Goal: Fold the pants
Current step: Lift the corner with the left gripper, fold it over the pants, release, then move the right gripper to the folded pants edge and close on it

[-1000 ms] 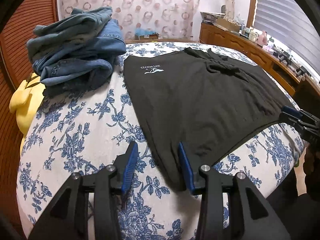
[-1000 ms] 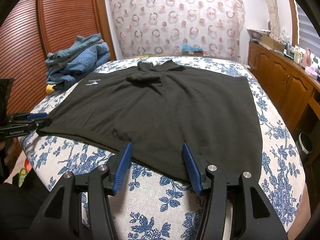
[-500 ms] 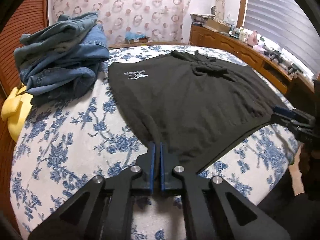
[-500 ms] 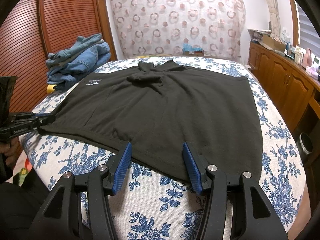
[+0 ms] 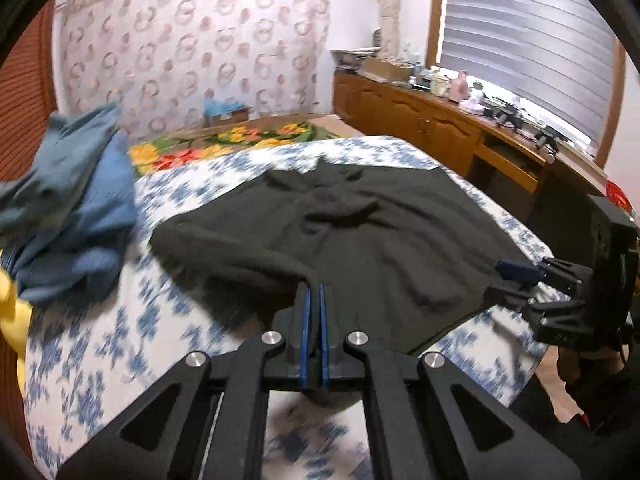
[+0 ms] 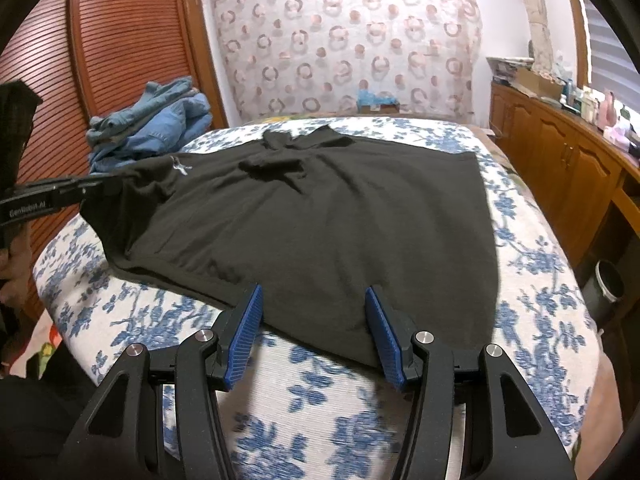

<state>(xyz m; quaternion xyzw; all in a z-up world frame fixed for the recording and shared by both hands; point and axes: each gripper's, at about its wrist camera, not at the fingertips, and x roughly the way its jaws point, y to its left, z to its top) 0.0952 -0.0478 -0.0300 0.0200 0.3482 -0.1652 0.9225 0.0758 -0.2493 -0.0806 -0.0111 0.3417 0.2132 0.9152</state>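
Observation:
Black pants (image 6: pixel 340 208) lie spread on the floral bed, with a small white logo near the left edge. My left gripper (image 5: pixel 314 296) is shut on the pants' left edge and holds that corner lifted off the bed; it also shows at the left in the right wrist view (image 6: pixel 86 188). My right gripper (image 6: pixel 312 312) is open, its blue pads (image 6: pixel 250 322) straddling the near hem of the pants just above the bed. It also shows at the right in the left wrist view (image 5: pixel 508 280).
A pile of blue jeans (image 6: pixel 156 128) sits at the bed's far left by the wooden slatted doors (image 6: pixel 120 48). Something yellow (image 5: pixel 12 312) lies beside it. A wooden cabinet (image 6: pixel 568 160) runs along the right. A dark bin (image 6: pixel 608 286) stands on the floor at right.
My left gripper, shut on the pants' left edge, has lifted it up and inward, raising that side. The right gripper stays open over the near hem.

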